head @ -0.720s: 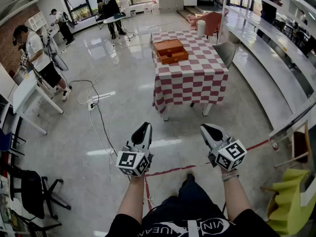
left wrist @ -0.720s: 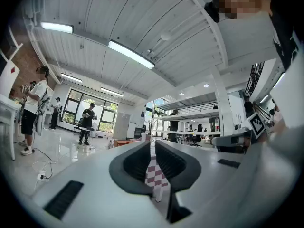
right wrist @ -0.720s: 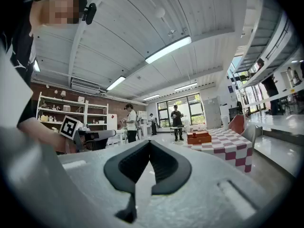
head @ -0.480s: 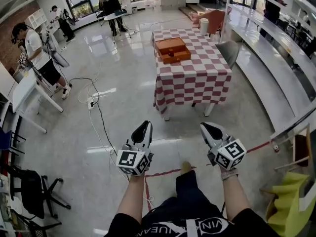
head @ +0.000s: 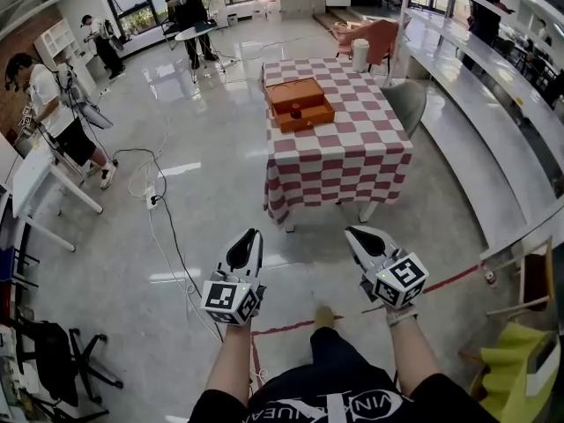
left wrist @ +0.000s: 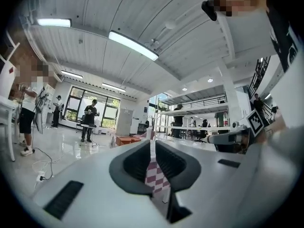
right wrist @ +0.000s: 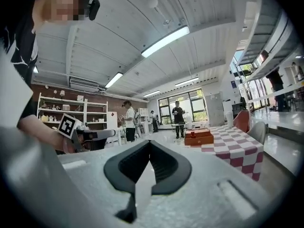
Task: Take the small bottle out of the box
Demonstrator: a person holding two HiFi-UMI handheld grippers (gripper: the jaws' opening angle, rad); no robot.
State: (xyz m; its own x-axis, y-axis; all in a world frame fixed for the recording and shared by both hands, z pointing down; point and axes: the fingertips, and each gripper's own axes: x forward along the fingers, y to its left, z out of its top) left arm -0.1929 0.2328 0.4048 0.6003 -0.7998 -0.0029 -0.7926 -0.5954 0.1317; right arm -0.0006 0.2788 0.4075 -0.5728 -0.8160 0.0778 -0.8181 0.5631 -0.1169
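An open orange wooden box (head: 300, 102) stands on a table with a red-and-white checked cloth (head: 339, 148), well ahead of me across the floor. A small dark red bottle (head: 296, 110) stands inside its front compartment. Held low over the glossy floor, far short of the table, my left gripper (head: 248, 244) is shut and empty. My right gripper (head: 356, 237) beside it is likewise shut with nothing in it. In the right gripper view the box (right wrist: 198, 137) and bottle (right wrist: 193, 134) show in the distance; in the left gripper view the box (left wrist: 126, 140) is a small orange shape.
A white roll (head: 359, 51) stands at the table's far end and a grey chair (head: 407, 95) at its right side. A cable with a power strip (head: 148, 196) lies on the floor to the left. Red tape (head: 441, 280) crosses the floor. People stand at the back.
The view has moved nearer to the table, and a foot has stepped forward below. Both grippers stay shut, carried forward side by side.
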